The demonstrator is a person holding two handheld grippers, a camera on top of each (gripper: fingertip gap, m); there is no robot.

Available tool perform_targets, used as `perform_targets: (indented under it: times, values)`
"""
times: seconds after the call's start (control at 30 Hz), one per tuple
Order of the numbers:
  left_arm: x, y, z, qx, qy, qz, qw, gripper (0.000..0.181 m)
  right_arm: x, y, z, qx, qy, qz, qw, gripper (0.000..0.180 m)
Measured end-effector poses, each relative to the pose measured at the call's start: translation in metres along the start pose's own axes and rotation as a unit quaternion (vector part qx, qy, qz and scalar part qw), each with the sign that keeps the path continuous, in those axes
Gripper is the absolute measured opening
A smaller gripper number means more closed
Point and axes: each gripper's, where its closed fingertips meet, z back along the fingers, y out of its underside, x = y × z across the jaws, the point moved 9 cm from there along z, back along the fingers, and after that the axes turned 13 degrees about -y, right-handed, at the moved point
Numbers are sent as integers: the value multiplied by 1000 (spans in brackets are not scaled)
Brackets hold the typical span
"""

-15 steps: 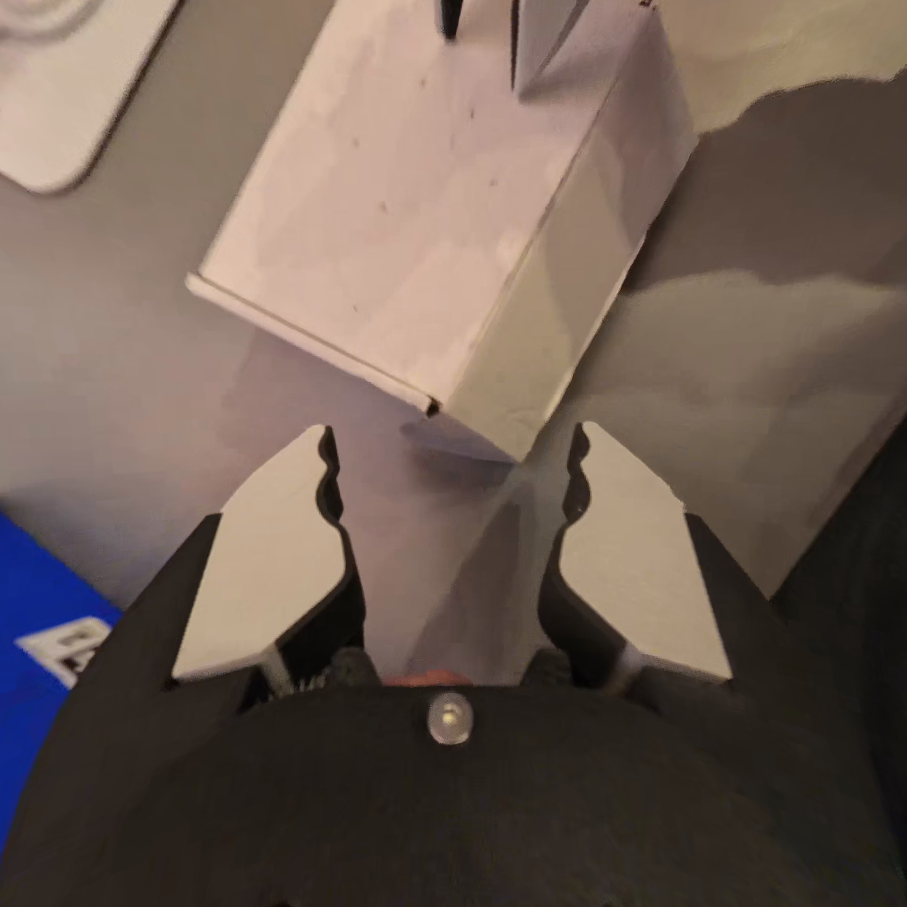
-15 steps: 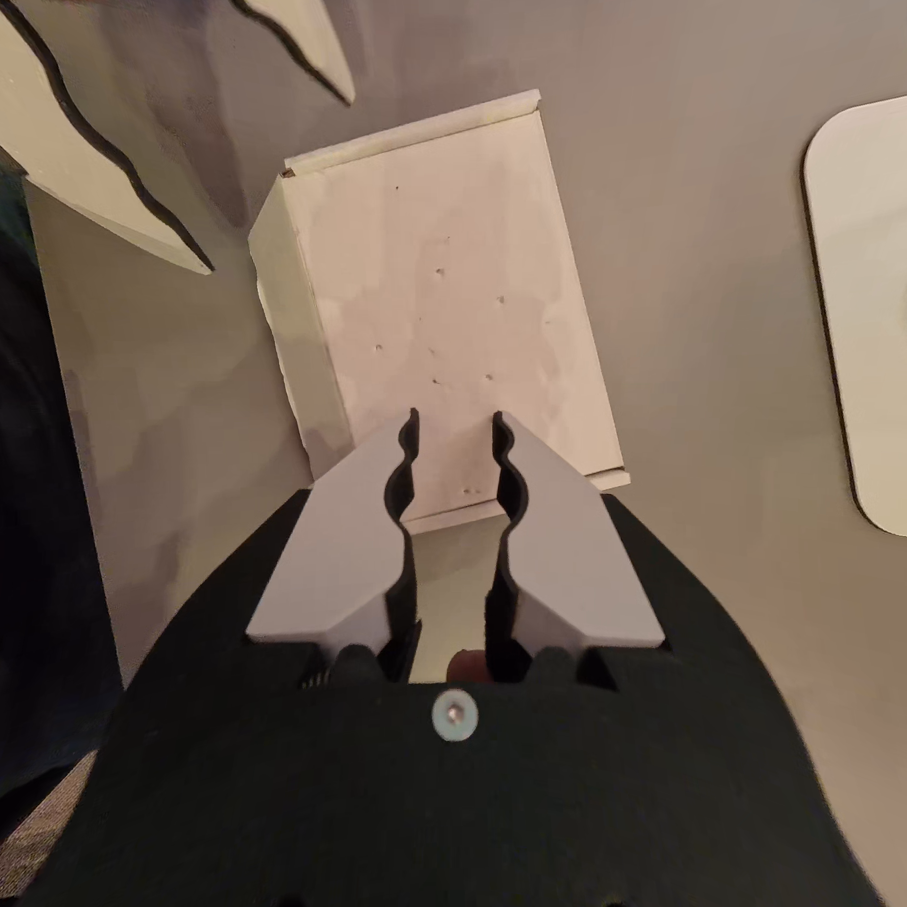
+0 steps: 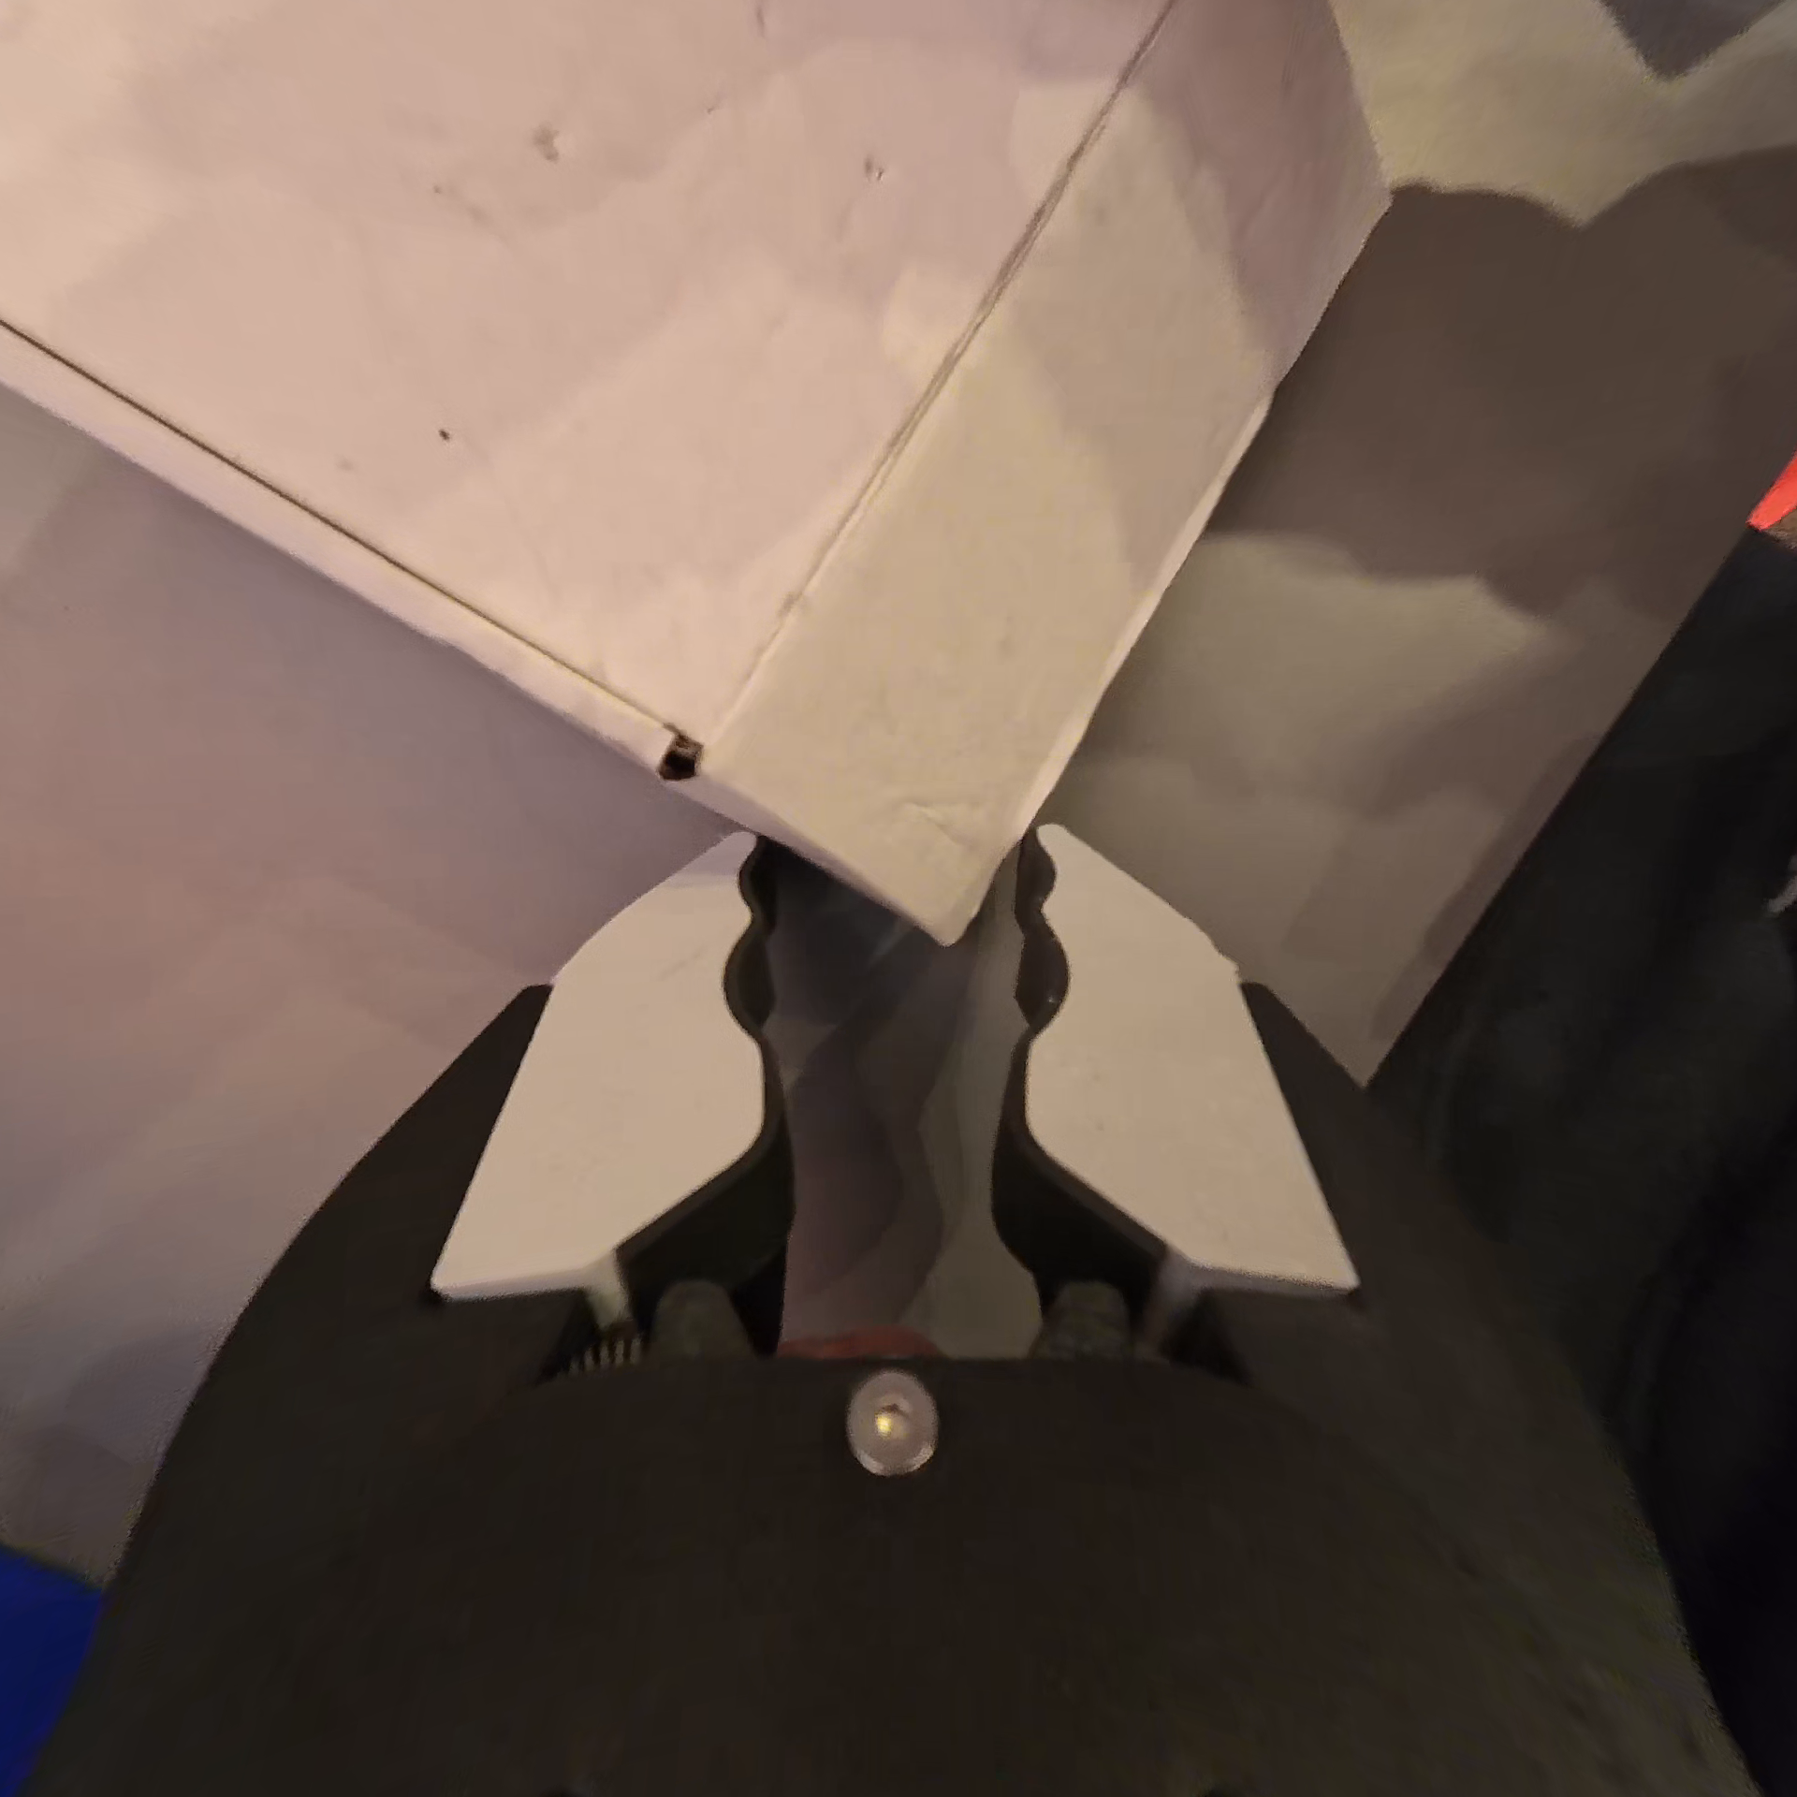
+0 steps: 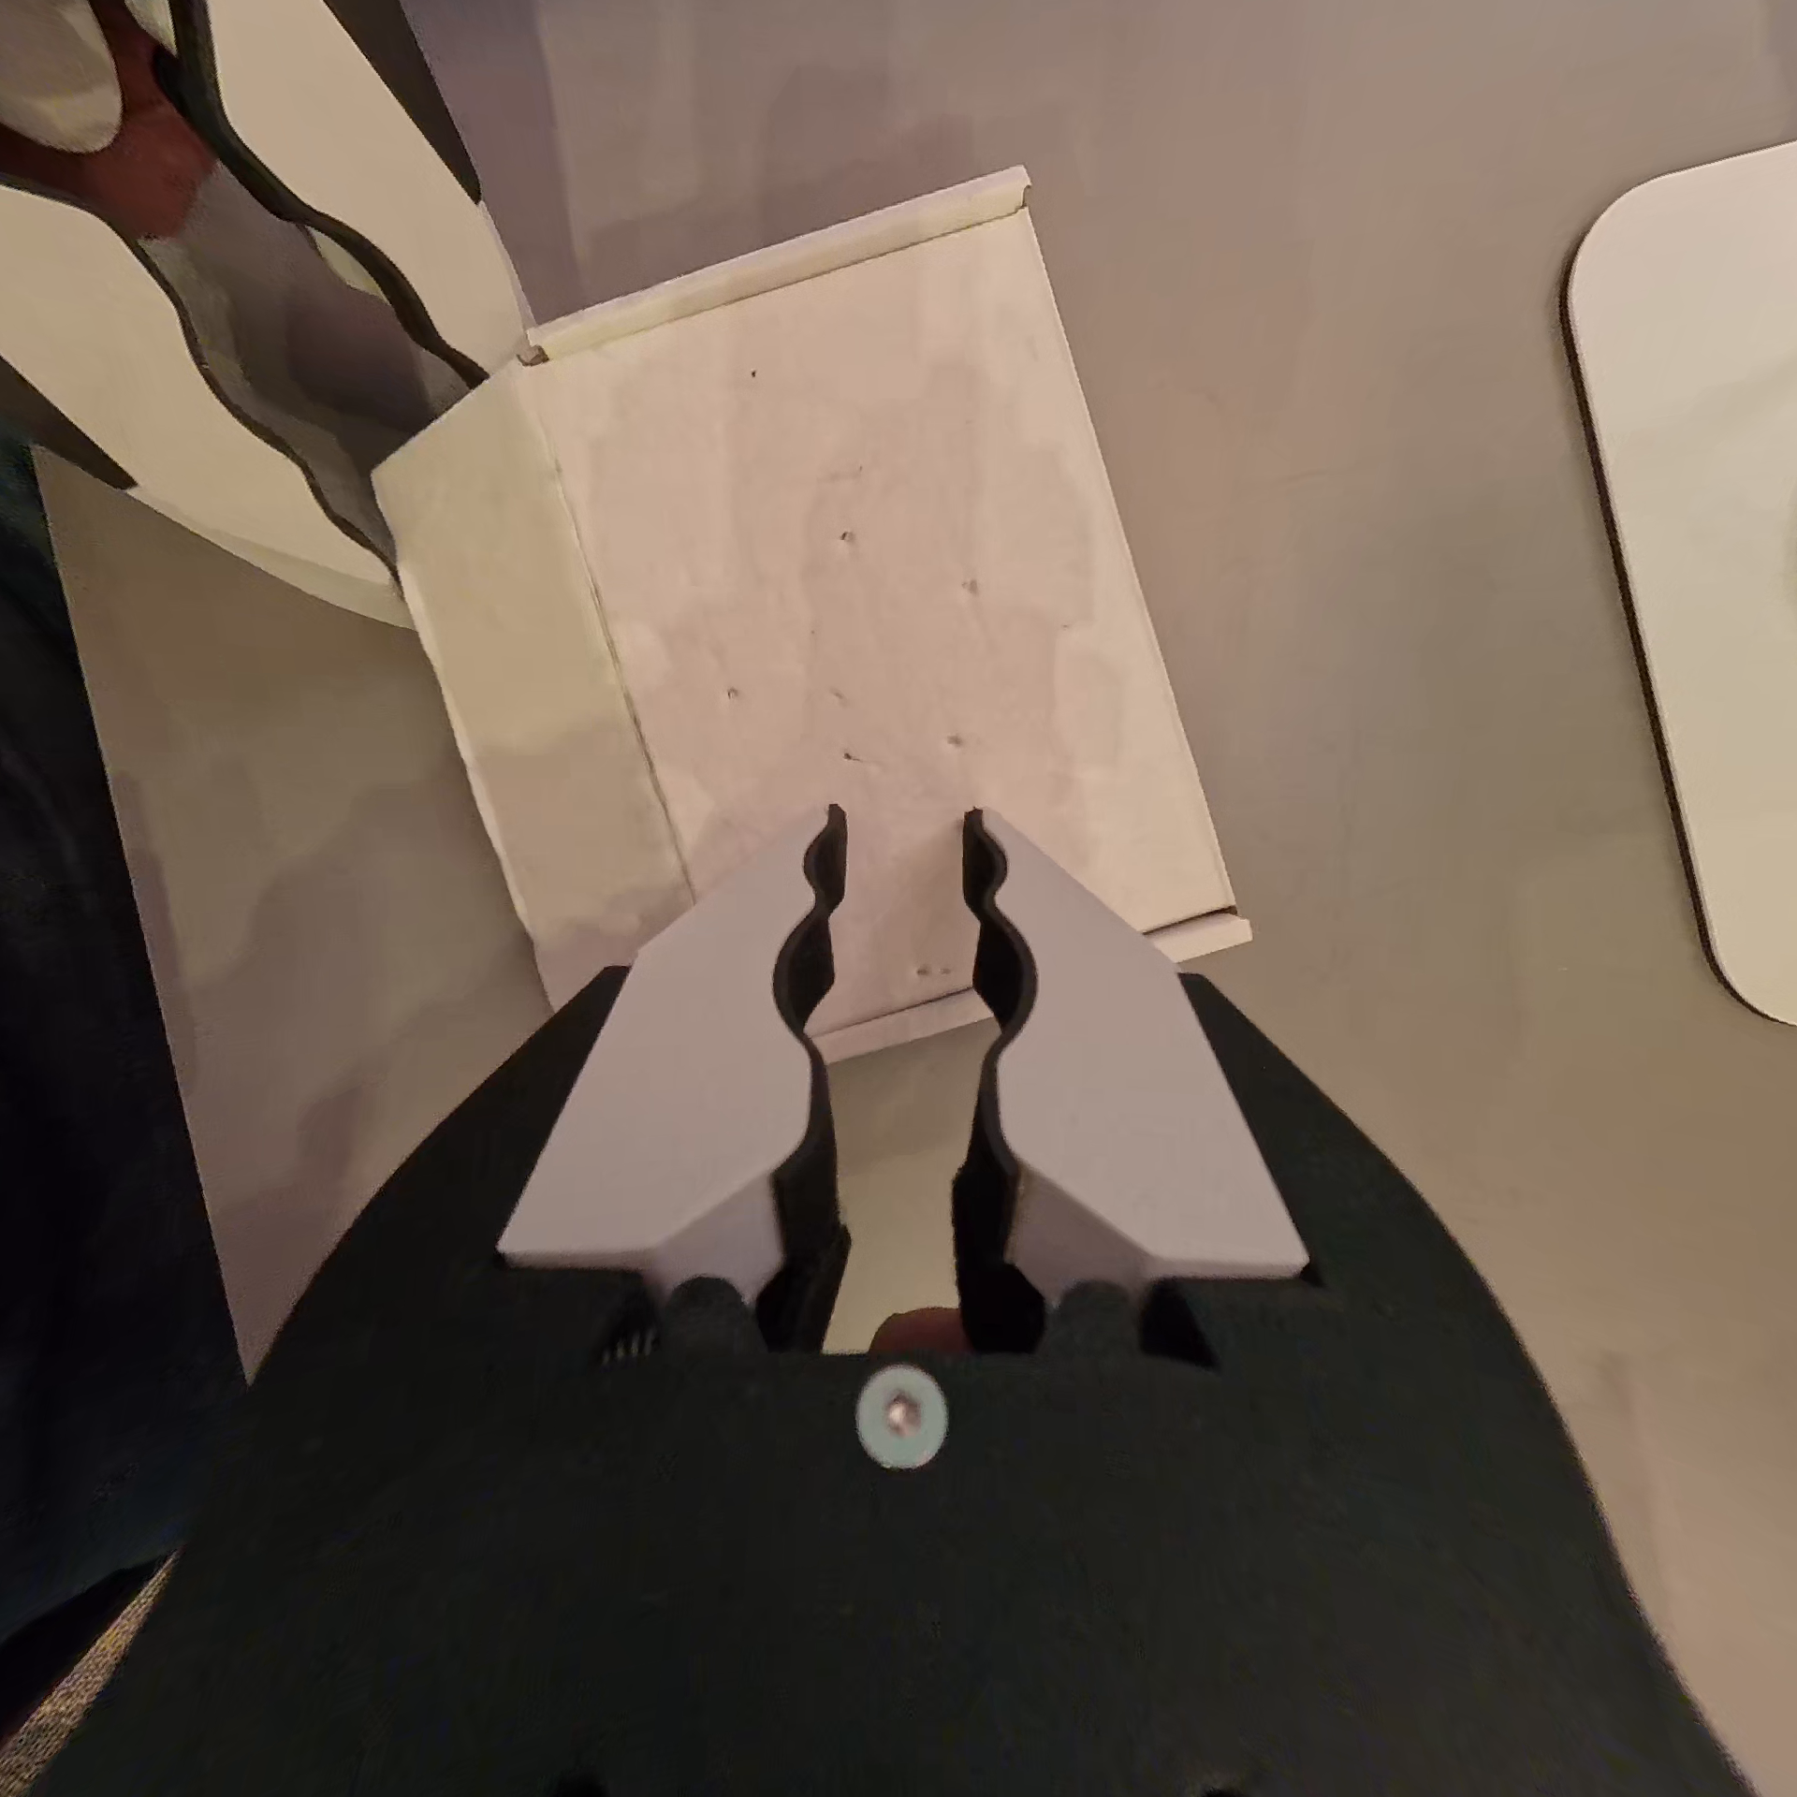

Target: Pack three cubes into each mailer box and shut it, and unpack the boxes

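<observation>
Our left gripper [image 3: 890, 856] stands with its jaws apart, a bottom corner of the closed white mailer box [image 4: 827, 622] between its tips, holding nothing. The box lies flat on the grey table [image 4: 1361, 486]. Our right gripper [image 4: 904, 812] hovers over the box's near end, jaws narrowly parted and empty.

Grey tabletop [image 4: 1361, 486], dim warm light, soft shadows

Mailer box [image 4: 836, 622] on table [image 4: 1361, 486]; left claw [image 3: 890, 880] at its corner, pad [image 4: 1711, 506] off right.
</observation>
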Motion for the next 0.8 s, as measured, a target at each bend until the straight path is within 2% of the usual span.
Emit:
perform_targets:
  times: [0.13,0.2,0.33,0.53,0.7,0.73,0.77,0.8]
  values:
    - [-3,-3,4,-11,53,26,998,40,0,0,0,-2,-1,-2,1000,22]
    - [-1,-2,0,4,27,19,999,48,0,1,0,-7,-2,-4,1000,22]
    - [-1,-1,2,9,5,5,1000,52,0,1,0,-7,0,-4,1000,22]
    - [3,1,8,-16,-11,23,1000,33,-1,2,0,-10,-3,-5,1000,22]
    - [3,-1,5,-16,-31,7,999,34,1,2,2,-11,4,0,1000,22]
    - [3,-1,5,-18,-28,7,999,35,1,3,4,-7,5,-7,1000,29]
    - [4,-1,7,-19,-26,8,999,36,2,4,9,-16,7,-20,1000,44]
    - [5,-2,9,-24,-28,7,999,37,4,6,17,-35,0,-35,999,49]
